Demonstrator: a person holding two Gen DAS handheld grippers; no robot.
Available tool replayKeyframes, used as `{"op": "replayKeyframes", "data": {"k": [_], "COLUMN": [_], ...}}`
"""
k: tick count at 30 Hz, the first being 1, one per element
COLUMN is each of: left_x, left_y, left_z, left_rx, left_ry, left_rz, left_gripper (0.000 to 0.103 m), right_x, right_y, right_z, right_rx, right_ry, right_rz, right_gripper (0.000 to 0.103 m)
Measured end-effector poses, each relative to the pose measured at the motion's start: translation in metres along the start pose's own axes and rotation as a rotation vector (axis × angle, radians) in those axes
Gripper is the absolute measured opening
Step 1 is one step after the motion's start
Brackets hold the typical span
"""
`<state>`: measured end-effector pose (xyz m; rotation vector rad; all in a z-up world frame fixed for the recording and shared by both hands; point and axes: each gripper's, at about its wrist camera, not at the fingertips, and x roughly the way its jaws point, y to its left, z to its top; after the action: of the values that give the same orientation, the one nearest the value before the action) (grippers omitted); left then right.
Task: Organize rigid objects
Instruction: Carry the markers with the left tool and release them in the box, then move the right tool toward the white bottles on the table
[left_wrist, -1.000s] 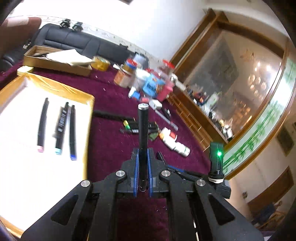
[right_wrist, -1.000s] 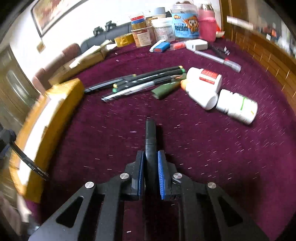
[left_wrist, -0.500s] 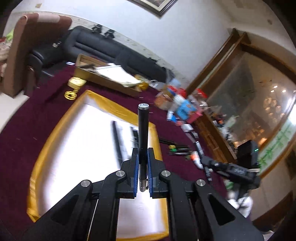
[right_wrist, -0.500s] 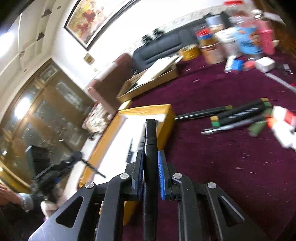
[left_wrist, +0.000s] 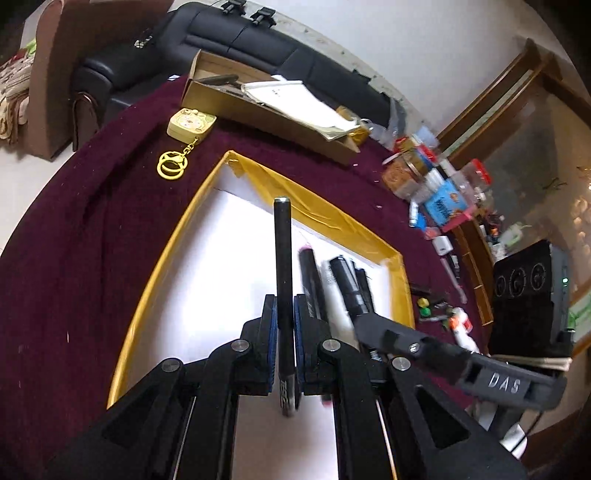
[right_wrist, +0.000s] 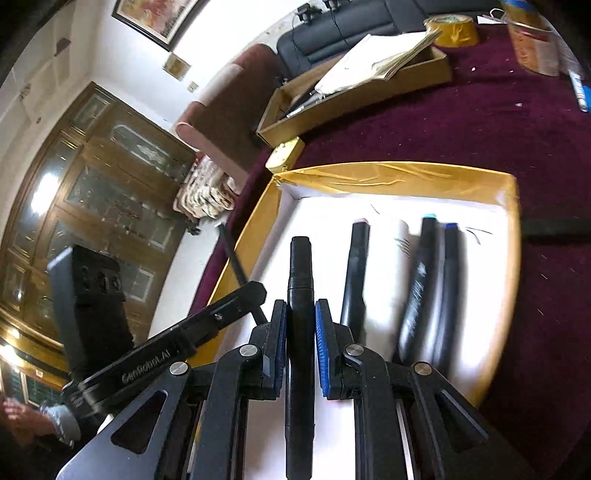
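Note:
My left gripper (left_wrist: 284, 306) is shut on a thin black pen (left_wrist: 282, 254) and holds it over the white, gold-edged tray (left_wrist: 173, 251). My right gripper (right_wrist: 300, 314) is shut on a thick black marker (right_wrist: 300, 273) over the same tray (right_wrist: 388, 177). Three markers lie side by side in the tray: a pink-tipped one (right_wrist: 356, 273), a teal-tipped one (right_wrist: 419, 280) and a blue-tipped one (right_wrist: 448, 288). They also show in the left wrist view (left_wrist: 332, 288), to the right of my pen. The two grippers are side by side; each shows in the other's view.
The tray sits on a maroon tablecloth (left_wrist: 74, 240). A cardboard box with papers (left_wrist: 266, 99) and a yellow keychain case (left_wrist: 190, 123) lie beyond it. Jars and bottles (left_wrist: 428, 184) and loose pens (left_wrist: 439, 314) lie to the right. A tape roll (right_wrist: 450, 29) is at the back.
Both grippers have swung from the pens and bottles on the cloth to above the tray, each still holding its pen. They are now lower and closer together over the white surface.

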<state>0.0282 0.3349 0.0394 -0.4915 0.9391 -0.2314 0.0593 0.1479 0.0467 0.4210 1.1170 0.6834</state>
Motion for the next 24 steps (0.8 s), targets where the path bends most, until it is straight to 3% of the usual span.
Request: {"op": "replayKeyframes", "data": {"k": [7,9,11,13,16,20,24], "left_x": [0.01,0.007,0.002,-0.006,-0.029,-0.055,-0.068], "left_y": [0.008,0.012,0.015,0.012,-0.005,-0.04,-0.083], "left_z": [0.005,0.004,0.002,-0.001,-0.01,-0.028,-0.051], "left_rx": [-0.047,-0.081,-0.11,-0.12,-0.111,-0.091,-0.043], "left_ry": [0.0,-0.003,-0.013,-0.032,-0.08,-0.135,-0.158], "left_rz": [0.042,0.029,0.026,0.03,0.007,-0.059,-0.138], "left_gripper": [0.007,0.013,0.027,0.035,0.043,0.062,0.065], "right_x": [0.031,0.027,0.02,0.0,-0.027,-0.077,-0.134], "right_y": [-0.001,-0.003,-0.003,-0.002,-0.006,-0.034,-0.079], "right_z": [0.012,0.011,0.009,0.004,-0.005,-0.028,-0.045], "right_rx": [-0.012,-0.001,-0.005,-0.025,-0.037,-0.016,0.026], "right_ry": [0.029,0.015,0.002,-0.046,-0.101,-0.179,-0.272], "right_rz": [-0.069,-0.069,-0.061,-0.057,-0.047,-0.046,-0.108], "right_gripper": [0.014,0.017,0.028,0.036,0.037,0.037,0.037]}}
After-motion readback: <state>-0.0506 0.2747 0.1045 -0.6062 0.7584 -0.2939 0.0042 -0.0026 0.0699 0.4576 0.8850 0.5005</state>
